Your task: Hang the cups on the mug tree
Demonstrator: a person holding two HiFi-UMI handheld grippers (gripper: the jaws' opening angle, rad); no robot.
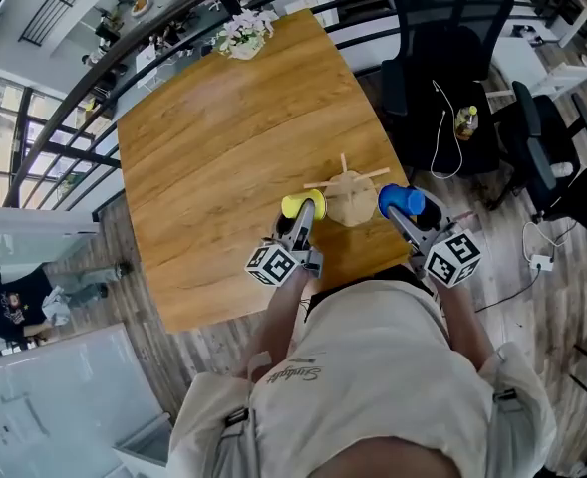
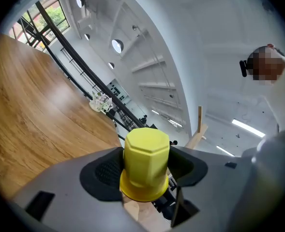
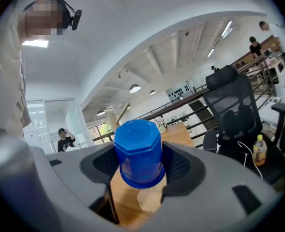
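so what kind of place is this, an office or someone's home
Most likely an office or lab, on an upper level: black mesh office chairs beside the wooden table, a black railing along its far edge, and a high white ceiling with strip lights.

Wood counter (image 1: 223, 157) runs ahead of the fingers (image 1: 299, 229), with flowers (image 1: 241, 36) at its far end by a black railing (image 1: 173, 16). Black office chairs (image 1: 442, 68) to their right. Plank floor (image 1: 139, 337). White ceiling (image 3: 181, 47), strip lights (image 3: 227, 28).

I get bright, even light on all 3 views; both gripper views fisheye-warped, corners vignetted black.
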